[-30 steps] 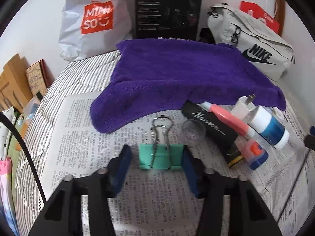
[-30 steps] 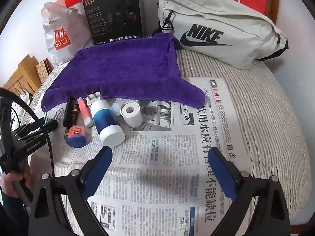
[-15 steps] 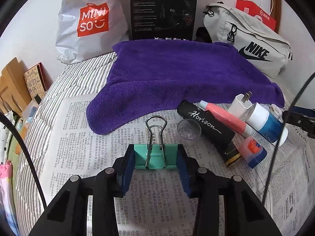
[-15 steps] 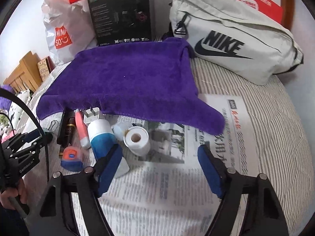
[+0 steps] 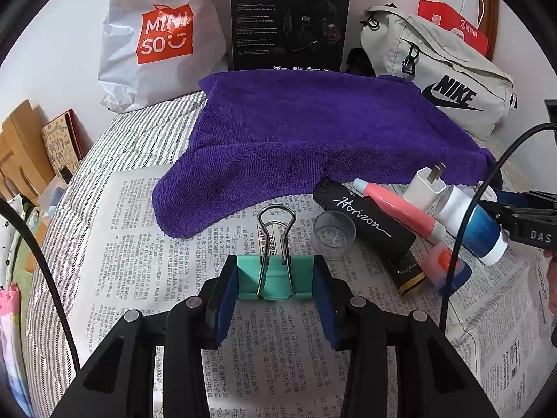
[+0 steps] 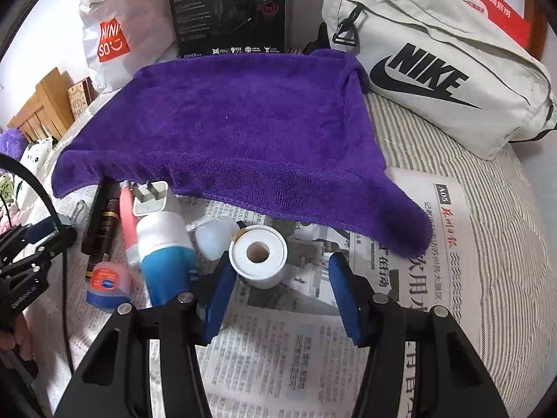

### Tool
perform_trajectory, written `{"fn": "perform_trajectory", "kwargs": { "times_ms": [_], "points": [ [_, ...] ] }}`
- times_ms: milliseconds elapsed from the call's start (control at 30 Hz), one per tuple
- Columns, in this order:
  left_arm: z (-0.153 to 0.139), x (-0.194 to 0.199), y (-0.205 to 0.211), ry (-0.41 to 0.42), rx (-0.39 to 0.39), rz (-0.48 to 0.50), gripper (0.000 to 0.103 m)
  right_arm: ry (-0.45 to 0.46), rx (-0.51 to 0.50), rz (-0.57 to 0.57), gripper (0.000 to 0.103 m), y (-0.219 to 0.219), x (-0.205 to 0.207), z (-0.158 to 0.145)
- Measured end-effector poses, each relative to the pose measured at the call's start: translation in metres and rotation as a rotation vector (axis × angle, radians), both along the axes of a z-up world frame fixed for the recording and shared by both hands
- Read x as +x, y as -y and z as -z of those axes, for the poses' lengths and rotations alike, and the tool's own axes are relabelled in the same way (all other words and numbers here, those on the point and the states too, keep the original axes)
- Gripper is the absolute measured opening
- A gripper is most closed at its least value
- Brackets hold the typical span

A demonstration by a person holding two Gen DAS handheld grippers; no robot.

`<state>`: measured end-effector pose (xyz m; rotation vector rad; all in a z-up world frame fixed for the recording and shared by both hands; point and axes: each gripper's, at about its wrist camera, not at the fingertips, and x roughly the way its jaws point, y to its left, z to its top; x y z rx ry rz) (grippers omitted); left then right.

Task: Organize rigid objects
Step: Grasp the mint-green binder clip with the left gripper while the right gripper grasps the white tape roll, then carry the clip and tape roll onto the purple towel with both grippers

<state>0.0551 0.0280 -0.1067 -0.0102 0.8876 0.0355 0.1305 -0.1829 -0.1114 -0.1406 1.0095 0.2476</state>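
Note:
My left gripper (image 5: 275, 280) is shut on a teal binder clip (image 5: 275, 277), its blue pads pressing both sides. The clip's wire handles point away over the newspaper (image 5: 132, 244). My right gripper (image 6: 282, 278) is closing around a white tape roll (image 6: 259, 256), which stands on end between the fingertips. The left pad is close to the roll and the right pad stands well off it. Left of the roll lie a blue-and-white bottle (image 6: 167, 254), a white charger plug (image 6: 153, 198), a pink tube (image 6: 127, 209) and a small blue-and-orange jar (image 6: 106, 278).
A purple towel (image 5: 313, 132) is spread behind the objects. A black Horizon tube (image 5: 369, 223) and a clear cup (image 5: 332, 233) lie just right of the clip. A Nike bag (image 6: 435, 69), a black box (image 5: 289, 17) and a Miniso bag (image 5: 156, 35) line the wall.
The left jaws, open around the clip a second ago, have closed onto it. The right gripper has moved forward to the tape roll and its jaws have narrowed around it.

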Motion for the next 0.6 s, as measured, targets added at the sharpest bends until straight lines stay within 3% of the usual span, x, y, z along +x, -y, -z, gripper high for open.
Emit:
{"fn": "perform_trajectory", "kwargs": {
  "times_ms": [67,233,600],
  "points": [
    [0.0,0.0,-0.001,0.0,0.001,0.0,0.039,-0.01,0.01,0.019,0.04,0.002,0.004,0.004],
    [0.0,0.0,0.0,-0.001,-0.001,0.0,0.039,0.005,0.014,0.024,0.028,0.004,0.005,0.004],
    [-0.006,-0.003,-0.007,-0.035,-0.021,-0.015,0.039,-0.008,0.04,0.057,0.028,0.029,-0.002,-0.014]
  ]
}}
